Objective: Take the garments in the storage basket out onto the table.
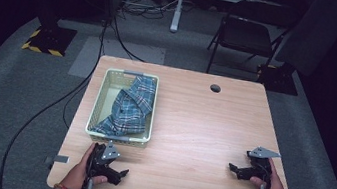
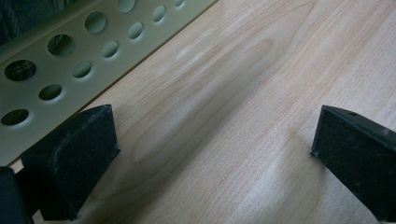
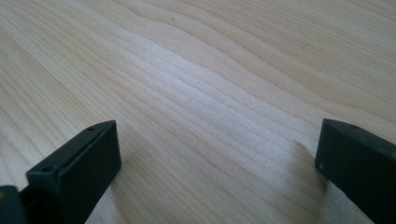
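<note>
A pale green perforated basket [image 1: 98, 99] stands on the left half of the wooden table [image 1: 192, 123], and a blue plaid shirt [image 1: 129, 109] lies crumpled inside it. My left gripper [image 1: 117, 172] rests on the table just in front of the basket, held by a hand. In the left gripper view its jaws stand wide apart over bare wood, the basket wall [image 2: 70, 60] close at the upper left. My right gripper [image 1: 235, 169] rests near the table's front right corner, open, with nothing between its fingers [image 3: 77, 172].
A cable hole [image 1: 215, 88] sits near the table's far edge. Beyond the table stand a black folding chair [image 1: 246, 33] and a white desk leg [image 1: 178, 10]. Cables run across the grey carpet at the left. A yellow-striped stand base [image 1: 48, 38] is at the far left.
</note>
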{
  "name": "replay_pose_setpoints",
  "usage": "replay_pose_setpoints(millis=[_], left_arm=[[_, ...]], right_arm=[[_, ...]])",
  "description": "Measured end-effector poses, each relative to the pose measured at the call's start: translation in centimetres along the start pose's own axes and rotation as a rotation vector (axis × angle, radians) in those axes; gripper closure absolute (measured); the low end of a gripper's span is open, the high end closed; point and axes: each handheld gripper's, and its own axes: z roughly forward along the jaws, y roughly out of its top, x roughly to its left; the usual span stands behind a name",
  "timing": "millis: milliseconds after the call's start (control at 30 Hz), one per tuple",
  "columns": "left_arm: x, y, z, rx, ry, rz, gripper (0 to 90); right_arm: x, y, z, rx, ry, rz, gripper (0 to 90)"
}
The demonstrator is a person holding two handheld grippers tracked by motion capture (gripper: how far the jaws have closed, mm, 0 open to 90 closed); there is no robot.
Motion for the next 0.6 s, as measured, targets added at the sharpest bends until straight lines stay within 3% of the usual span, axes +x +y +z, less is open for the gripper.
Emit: replay_pose_setpoints(millis=[600], left_arm=[[-0.06,-0.05,-0.05,-0.001,0.005,0.000,0.1]], right_arm=[[0.00,0.00,0.00,0.000,0.000,0.000,0.1]])
